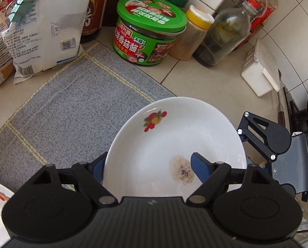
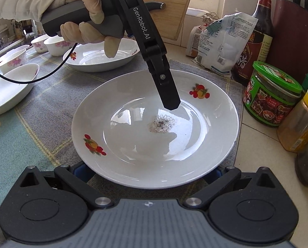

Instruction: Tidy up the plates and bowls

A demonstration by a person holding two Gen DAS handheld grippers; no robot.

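Observation:
A white plate with fruit prints [image 2: 133, 144] lies on the grey checked mat [image 2: 50, 103], with a speckled stain in its middle. It also shows in the left wrist view [image 1: 164, 136]. My left gripper [image 1: 147, 165] straddles the plate's rim, one blue pad inside on the plate and one outside under the rim; whether it clamps is unclear. It also shows in the right wrist view [image 2: 170, 103], its visible fingertip over the stain. My right gripper [image 2: 149, 171] is open, its fingers hidden under the plate's near rim.
A second plate [image 2: 100, 60], a third plate [image 2: 7, 88] and several flowered bowls [image 2: 54, 45] stand at the far left. A green-lidded jar [image 2: 271, 95], spice bottles, a dark sauce bottle [image 2: 255, 39] and clipped bags [image 2: 222, 41] line the tiled wall. A white box [image 1: 261, 70] sits at the right.

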